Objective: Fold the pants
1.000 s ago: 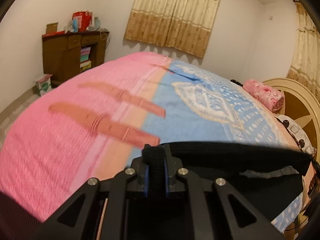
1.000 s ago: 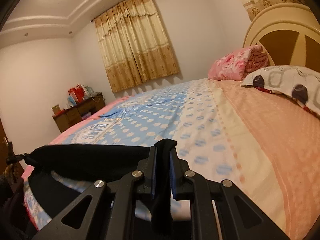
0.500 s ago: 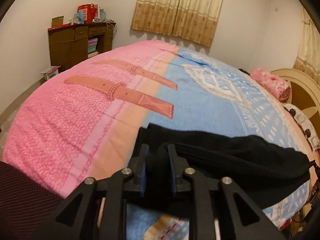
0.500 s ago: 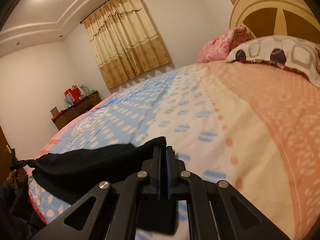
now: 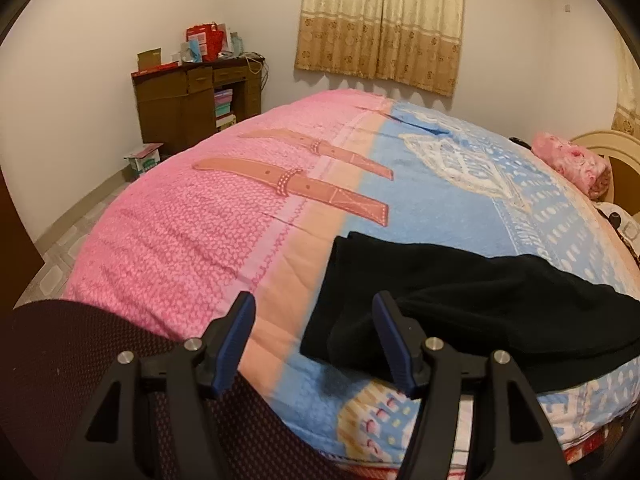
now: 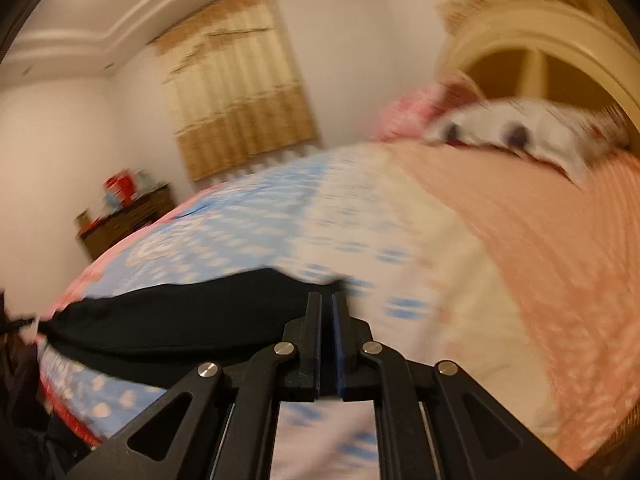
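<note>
The black pants (image 5: 480, 300) lie stretched across the near part of the bed (image 5: 180, 240), on the blue area of the bedspread. My left gripper (image 5: 313, 300) hangs just above their left end. Its jaws are opening, and the pads touch nothing, though its right finger overlaps the cloth's edge. In the blurred right wrist view the pants (image 6: 180, 320) run leftward from my right gripper (image 6: 326, 296). That gripper is shut, with the cloth's corner at its tips, low over the bedspread.
A dark red mesh surface (image 5: 60, 360) sits at the bed's near left edge. A brown cabinet (image 5: 188, 104) and a small box (image 5: 144, 158) stand by the far wall. A spotted pillow (image 6: 520, 128), a pink rolled blanket (image 5: 572, 160) and the headboard (image 6: 540, 52) are at the right.
My left gripper has opened and let go of the pants, which now lie on the bedspread. The right gripper stayed shut and sank toward the bed with its end of the cloth.
</note>
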A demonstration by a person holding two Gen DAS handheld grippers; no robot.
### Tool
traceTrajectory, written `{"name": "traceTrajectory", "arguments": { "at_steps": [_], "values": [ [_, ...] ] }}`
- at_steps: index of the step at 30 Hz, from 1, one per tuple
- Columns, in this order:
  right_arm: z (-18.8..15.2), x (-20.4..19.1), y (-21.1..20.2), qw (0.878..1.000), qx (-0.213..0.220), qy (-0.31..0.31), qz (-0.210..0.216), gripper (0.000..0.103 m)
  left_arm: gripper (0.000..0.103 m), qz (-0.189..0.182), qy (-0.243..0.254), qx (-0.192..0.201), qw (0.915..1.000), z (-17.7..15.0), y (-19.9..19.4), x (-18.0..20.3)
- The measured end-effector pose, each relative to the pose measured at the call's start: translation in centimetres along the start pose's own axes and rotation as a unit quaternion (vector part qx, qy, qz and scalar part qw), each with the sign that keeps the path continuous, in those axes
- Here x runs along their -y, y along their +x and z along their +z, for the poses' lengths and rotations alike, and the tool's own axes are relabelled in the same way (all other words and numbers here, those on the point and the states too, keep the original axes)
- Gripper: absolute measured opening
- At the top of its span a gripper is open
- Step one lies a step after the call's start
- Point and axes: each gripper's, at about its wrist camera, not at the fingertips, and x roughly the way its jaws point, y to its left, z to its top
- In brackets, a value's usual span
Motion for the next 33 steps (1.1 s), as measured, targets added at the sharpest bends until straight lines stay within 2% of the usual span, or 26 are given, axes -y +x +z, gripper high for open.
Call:
{"name": "traceTrajectory", "arguments": {
  "at_steps": [1, 2, 4, 7, 10, 13, 16, 18, 20, 23, 27, 29, 33],
  "values": [
    [0.3, -2.3, 0.3, 1.0, -0.001, -0.02, 0.018, 0.019, 0.063, -0.007, -0.001, -0.003, 1.0, 0.0, -0.1, 0.2],
    [0.5, -4.9, 1.0, 0.998, -0.004, -0.041, 0.042, 0.049, 0.063, -0.017, -0.002, -0.007, 0.9998, 0.0, 0.0, 0.5],
    [0.4, -10.2, 2.7, 0.992, -0.014, -0.086, 0.086, 0.081, 0.063, -0.035, -0.004, -0.027, 0.999, 0.0, 0.5, 1.4],
    [-0.3, -18.1, 5.9, 0.975, -0.043, -0.154, 0.154, 0.081, 0.063, -0.03, 0.0, -0.055, 0.998, 0.5, 2.1, 2.4],
    [-2.0, -26.7, 9.6, 0.947, -0.081, -0.221, 0.217, 0.081, 0.063, -0.043, -0.004, -0.062, 0.9971, 1.9, 3.3, 2.5],
    [-3.6, -32.8, 11.8, 0.924, -0.098, -0.273, 0.249, 0.081, 0.059, -0.046, 0.009, -0.072, 0.9963, 3.3, 4.7, 2.8],
    [-5.1, -37.5, 12.7, 0.905, -0.098, -0.315, 0.269, 0.081, 0.045, -0.044, 0.004, -0.102, 0.9938, 4.2, 6.9, 2.5],
    [-5.9, -39.2, 12.8, 0.897, -0.092, -0.338, 0.27, 0.081, 0.032, -0.052, -0.005, -0.115, 0.992, 4.6, 8.1, 1.9],
    [-6.6, -40.6, 13.5, 0.89, -0.085, -0.361, 0.265, 0.081, 0.03, -0.067, -0.019, -0.129, 0.9892, 4.9, 9.4, 1.5],
    [-7.2, -42.1, 13.8, 0.883, -0.078, -0.385, 0.258, 0.081, 0.029, -0.081, -0.022, -0.145, 0.9858, 5.1, 10.8, 2.0],
    [-7.8, -43.7, 14.5, 0.872, -0.073, -0.415, 0.251, 0.081, 0.029, -0.059, -0.017, -0.149, 0.987, 5.4, 11.8, 2.4],
    [-8.0, -43.9, 14.6, 0.87, -0.077, -0.414, 0.255, 0.081, 0.029, -0.04, -0.007, -0.141, 0.9891, 5.5, 11.5, 2.7],
    [-8.1, -43.8, 14.9, 0.873, -0.079, -0.403, 0.263, 0.081, 0.027, -0.038, 0.009, -0.142, 0.9892, 5.0, 11.4, 2.9]
  ]
}}
